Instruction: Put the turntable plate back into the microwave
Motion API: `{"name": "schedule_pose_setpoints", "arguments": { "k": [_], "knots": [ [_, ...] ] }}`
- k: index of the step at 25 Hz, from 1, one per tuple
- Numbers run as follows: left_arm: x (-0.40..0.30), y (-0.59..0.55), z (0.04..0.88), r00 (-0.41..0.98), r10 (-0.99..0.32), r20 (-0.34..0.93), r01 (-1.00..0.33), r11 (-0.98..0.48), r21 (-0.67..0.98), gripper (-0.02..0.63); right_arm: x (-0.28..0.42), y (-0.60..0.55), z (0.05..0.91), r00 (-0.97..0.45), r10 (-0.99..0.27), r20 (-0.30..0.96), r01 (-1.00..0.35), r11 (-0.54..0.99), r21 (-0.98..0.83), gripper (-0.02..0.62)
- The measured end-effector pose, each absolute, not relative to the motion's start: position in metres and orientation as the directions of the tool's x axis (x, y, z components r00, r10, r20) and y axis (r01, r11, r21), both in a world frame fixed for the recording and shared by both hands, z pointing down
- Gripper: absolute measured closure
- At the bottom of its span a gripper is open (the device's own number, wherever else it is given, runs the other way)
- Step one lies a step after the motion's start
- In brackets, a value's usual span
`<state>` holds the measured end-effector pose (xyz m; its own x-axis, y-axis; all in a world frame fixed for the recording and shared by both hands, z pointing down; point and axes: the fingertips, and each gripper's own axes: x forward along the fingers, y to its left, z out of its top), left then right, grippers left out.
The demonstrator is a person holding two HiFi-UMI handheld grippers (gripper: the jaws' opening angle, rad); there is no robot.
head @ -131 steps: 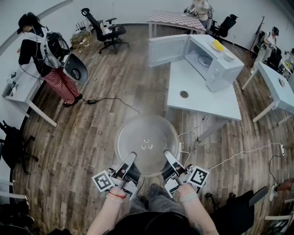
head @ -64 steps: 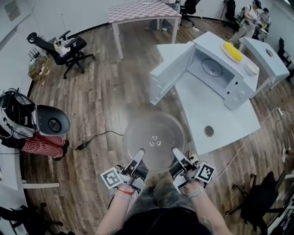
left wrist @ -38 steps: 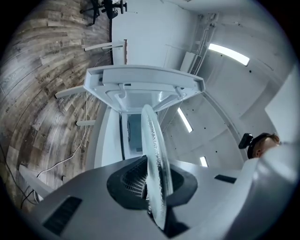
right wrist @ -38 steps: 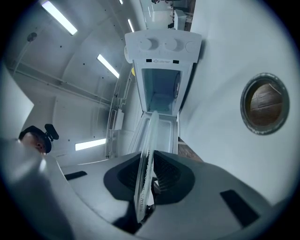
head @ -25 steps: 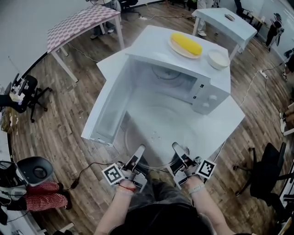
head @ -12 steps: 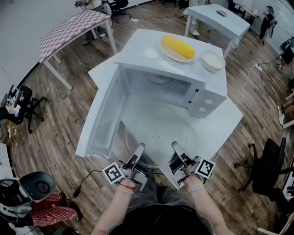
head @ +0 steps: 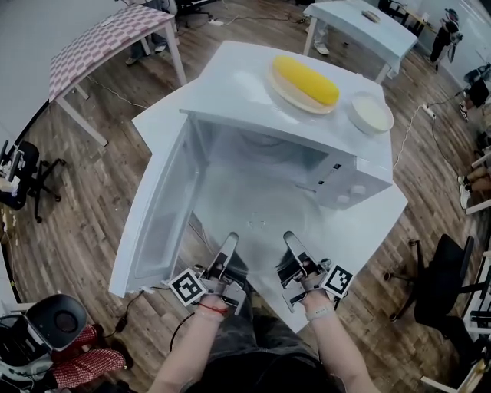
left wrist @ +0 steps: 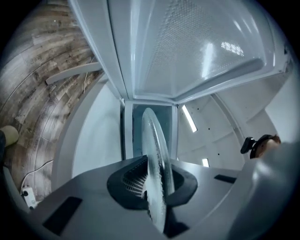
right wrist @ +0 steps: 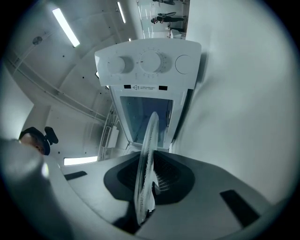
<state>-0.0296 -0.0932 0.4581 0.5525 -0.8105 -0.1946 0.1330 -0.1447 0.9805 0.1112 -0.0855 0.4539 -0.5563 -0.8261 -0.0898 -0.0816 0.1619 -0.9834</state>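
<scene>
Fingers point(left wrist: 126, 180) of the left gripper point(head: 228, 247) were closed on the near rim of the clear glass turntable plate point(head: 257, 206), and the right gripper point(head: 293, 247) pinched the same rim just to the right. Each gripper view showed the glass edge seated between the dark pads.

Around them, a dark wood-plank floor point(head: 84, 192) filled the room. A table with a checked top point(head: 100, 47) stood far left and a white table point(head: 360, 19) far right. A black office chair point(head: 445, 284) stood to the right and another point(head: 23, 173) at the left edge.

Straight ahead, a white table point(head: 380, 230) carried the white microwave point(head: 349, 184). The microwave door point(head: 157, 215) hung wide open to the left, past the table edge. The turntable plate was held level in front of the opening, with its far part reaching across the mouth of the cavity. Whether it touched the cavity floor could not be told.

On top of the microwave sat a dish with yellow, cob-shaped food point(head: 307, 79), and just to its right a small white bowl point(head: 370, 113). The right gripper view showed two round knobs point(right wrist: 151, 61) on the control panel beyond the glass.
</scene>
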Motion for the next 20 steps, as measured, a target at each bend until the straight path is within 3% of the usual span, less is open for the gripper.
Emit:
{"name": "schedule_pose_setpoints", "arguments": {
  "k": [20],
  "knots": [
    [-0.022, -0.191, 0.471, 0.556, -0.809, -0.191, 0.128, -0.144, 0.981, 0.571, 0.122, -0.168, 0.474, -0.423, -0.899, -0.117, -0.043, 0.149, -0.988, 0.548]
  ]
}}
